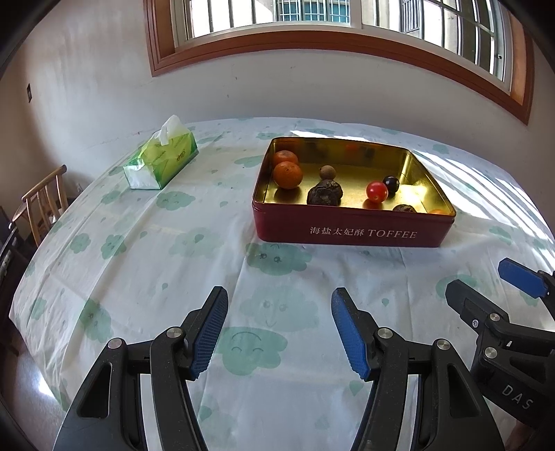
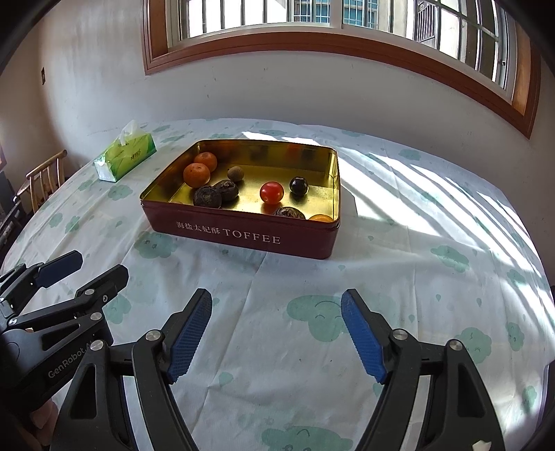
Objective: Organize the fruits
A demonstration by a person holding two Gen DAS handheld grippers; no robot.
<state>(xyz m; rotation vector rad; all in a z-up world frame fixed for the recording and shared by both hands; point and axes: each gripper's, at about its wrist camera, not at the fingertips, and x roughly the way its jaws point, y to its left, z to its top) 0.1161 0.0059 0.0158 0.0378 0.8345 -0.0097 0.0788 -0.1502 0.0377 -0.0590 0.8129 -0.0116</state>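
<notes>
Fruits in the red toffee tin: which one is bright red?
The glossy red cherry tomato, alone mid-tin beside the dark purple round fruit; the others are orange, brown or wrinkled dark.

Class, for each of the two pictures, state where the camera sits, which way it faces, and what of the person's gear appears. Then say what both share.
Left wrist: on the left gripper, facing the toffee tin; the right gripper shows at right.
Right wrist: on the right gripper, facing the tin; the left gripper shows at left.
Shared: tin, red tomato, tissue box, window.
</notes>
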